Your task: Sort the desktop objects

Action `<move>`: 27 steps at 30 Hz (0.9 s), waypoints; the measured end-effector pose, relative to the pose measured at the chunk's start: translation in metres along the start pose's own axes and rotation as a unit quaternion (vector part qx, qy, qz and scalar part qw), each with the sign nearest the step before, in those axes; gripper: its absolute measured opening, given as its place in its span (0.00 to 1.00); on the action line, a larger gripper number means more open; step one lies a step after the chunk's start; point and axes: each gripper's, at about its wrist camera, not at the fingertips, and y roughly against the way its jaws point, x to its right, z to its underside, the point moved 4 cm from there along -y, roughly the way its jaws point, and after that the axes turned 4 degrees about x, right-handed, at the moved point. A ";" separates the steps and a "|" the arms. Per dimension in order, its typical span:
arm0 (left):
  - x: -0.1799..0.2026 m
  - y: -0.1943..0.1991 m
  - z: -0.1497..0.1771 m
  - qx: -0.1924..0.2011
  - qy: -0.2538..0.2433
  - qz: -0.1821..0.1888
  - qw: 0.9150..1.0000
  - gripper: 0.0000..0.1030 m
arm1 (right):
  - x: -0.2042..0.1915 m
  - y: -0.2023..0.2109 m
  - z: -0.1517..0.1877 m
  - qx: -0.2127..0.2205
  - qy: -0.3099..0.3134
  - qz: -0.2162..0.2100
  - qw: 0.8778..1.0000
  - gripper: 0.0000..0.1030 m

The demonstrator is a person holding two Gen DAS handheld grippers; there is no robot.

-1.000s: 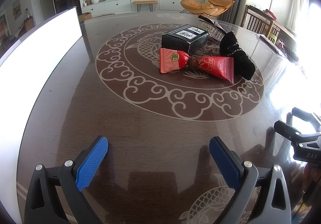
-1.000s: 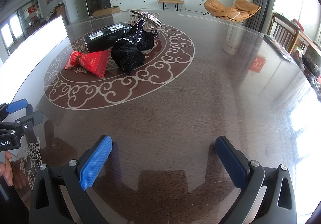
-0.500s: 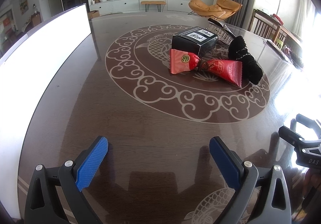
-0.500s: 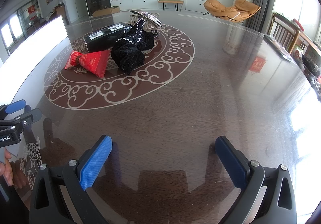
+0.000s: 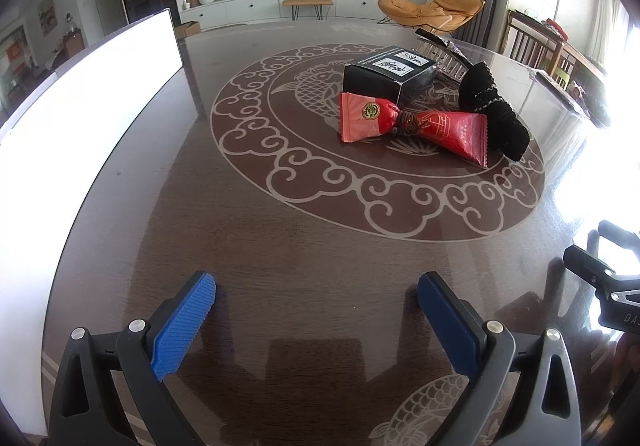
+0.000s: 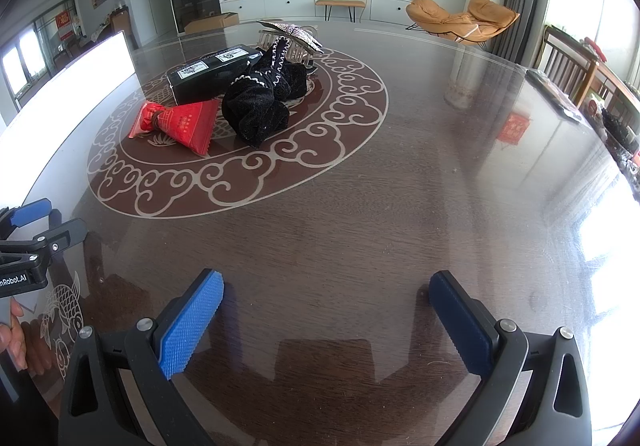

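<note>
A red snack packet (image 5: 416,124) (image 6: 182,122), a black box (image 5: 386,76) (image 6: 212,72), a black velvet scrunchie (image 5: 494,112) (image 6: 262,98) and a sparkly hair claw (image 5: 444,52) (image 6: 292,36) lie clustered on the table's round pattern. My left gripper (image 5: 316,286) is open and empty, low over the table well short of the packet. My right gripper (image 6: 326,286) is open and empty, well short and to the right of the cluster. Each gripper shows at the edge of the other's view (image 5: 604,266) (image 6: 36,222).
A bright white bin (image 5: 80,118) (image 6: 68,86) stands along the left side of the dark glossy table (image 5: 280,230). Wooden chairs (image 6: 572,62) and dark items sit at the far right edge.
My left gripper has turned a little to the left, so the cluster sits further right in its view. The right gripper has not moved.
</note>
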 end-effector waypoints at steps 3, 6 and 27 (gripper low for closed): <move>0.000 0.000 0.000 0.000 0.000 0.000 1.000 1.00 | 0.000 0.000 0.000 0.000 0.000 0.000 1.000 1.00; 0.000 0.000 0.000 0.000 0.000 0.000 1.000 1.00 | 0.000 0.000 0.000 0.000 0.000 0.000 1.000 1.00; -0.003 0.000 0.000 0.001 0.007 -0.004 1.000 1.00 | -0.004 -0.046 -0.121 0.005 -0.063 -0.103 0.993 1.00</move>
